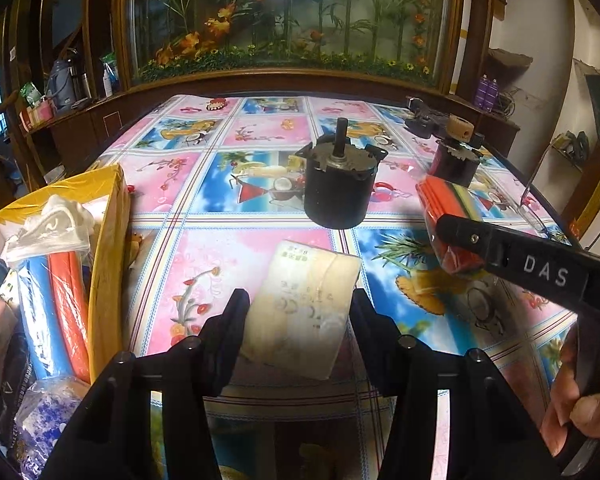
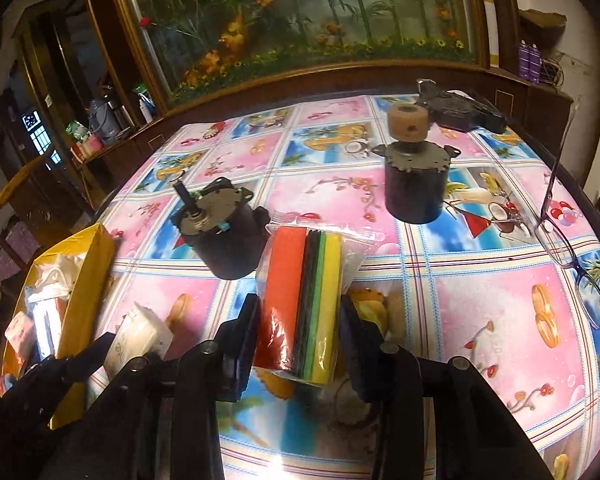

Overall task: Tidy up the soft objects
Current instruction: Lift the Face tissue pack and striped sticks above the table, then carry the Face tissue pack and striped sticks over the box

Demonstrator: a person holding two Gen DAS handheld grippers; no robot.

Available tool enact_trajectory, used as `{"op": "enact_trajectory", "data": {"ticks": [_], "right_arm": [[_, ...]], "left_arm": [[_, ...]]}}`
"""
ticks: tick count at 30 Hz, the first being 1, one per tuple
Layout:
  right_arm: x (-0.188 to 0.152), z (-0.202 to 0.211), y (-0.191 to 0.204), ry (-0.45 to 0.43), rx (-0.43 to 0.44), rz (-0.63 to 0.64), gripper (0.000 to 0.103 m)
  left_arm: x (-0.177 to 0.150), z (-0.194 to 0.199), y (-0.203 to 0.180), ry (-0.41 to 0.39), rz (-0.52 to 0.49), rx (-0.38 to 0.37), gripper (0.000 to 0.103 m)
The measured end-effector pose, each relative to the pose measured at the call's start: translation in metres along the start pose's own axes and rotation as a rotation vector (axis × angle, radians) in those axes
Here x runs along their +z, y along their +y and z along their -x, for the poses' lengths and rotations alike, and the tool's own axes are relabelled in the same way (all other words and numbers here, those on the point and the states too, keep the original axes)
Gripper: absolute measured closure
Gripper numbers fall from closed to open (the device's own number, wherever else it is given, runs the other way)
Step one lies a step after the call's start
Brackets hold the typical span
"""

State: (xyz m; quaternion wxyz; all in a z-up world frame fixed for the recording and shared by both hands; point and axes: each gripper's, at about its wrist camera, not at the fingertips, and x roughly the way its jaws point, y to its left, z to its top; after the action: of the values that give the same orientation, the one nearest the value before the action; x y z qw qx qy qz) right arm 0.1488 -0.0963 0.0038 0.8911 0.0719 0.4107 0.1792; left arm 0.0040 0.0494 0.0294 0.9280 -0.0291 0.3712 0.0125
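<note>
Two grippers, the left and the right. Two motors. One tissue pack, one sponge pack, one yellow box, one pair of glasses.

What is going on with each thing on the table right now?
Left gripper: shut on the tissue pack.
Tissue pack: held between the pads.
Right gripper: shut on the sponge pack.
Sponge pack: bagged, held.
Yellow box: open, stuffed with soft things.
Near motor: upright, untouched.
Far motor: upright, tan wheel on top.
Glasses: unfolded.
</note>
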Motion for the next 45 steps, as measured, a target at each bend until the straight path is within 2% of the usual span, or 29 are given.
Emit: {"op": "enact_trajectory", "data": {"ticks": [15,45], "right_arm": [[-0.011,0.024,0.015,-0.097,0.029,0.031,0.062],[-0.016,0.04,0.021,-0.161,0.053,0.043,0.062]], "left_arm": [[0.003,0.024,-0.005,-0.138,-0.03,0.073,0.052],[0.003,0.046,-0.004,-0.267,-0.031,0.144,0.052]]}}
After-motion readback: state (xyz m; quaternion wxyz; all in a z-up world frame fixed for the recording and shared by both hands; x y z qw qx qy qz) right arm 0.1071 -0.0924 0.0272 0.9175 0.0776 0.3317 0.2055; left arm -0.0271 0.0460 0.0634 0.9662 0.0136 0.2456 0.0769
